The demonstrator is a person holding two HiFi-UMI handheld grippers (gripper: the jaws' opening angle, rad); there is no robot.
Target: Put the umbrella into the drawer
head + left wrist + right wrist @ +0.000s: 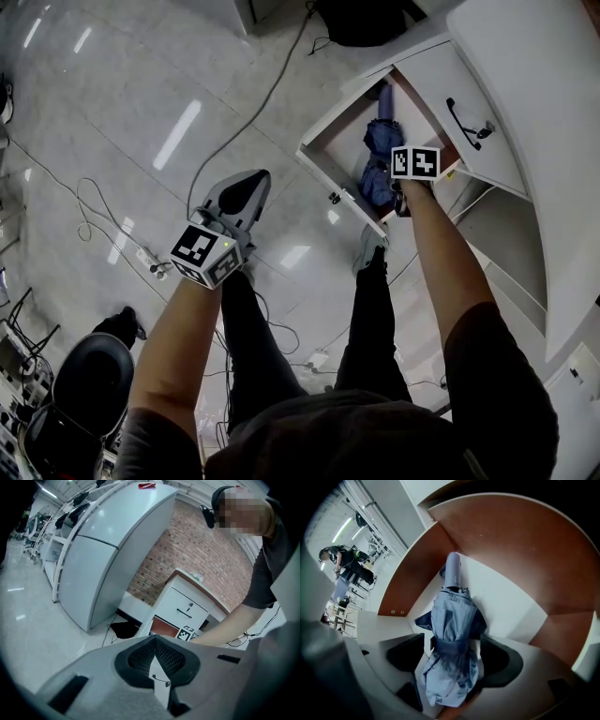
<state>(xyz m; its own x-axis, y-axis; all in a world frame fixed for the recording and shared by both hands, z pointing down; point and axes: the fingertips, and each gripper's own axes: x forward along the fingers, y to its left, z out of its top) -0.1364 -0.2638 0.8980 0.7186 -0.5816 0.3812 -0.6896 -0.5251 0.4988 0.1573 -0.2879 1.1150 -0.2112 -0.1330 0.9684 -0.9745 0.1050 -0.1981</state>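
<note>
Over the open drawer [511, 550] | right gripper [452, 654] pointed steeply down, jaws spread wide, pads clear of the cloth | folded blue umbrella [452, 620] lay inside the drawer, between those jaws | left gripper [154, 638] off to the side above the floor [112, 103], jaws together, nothing between them

Left hand-held gripper [154, 641] closed, right one [452, 645] parted

Folded blue umbrella [451, 634] lies inside open drawer [520, 545].
</note>
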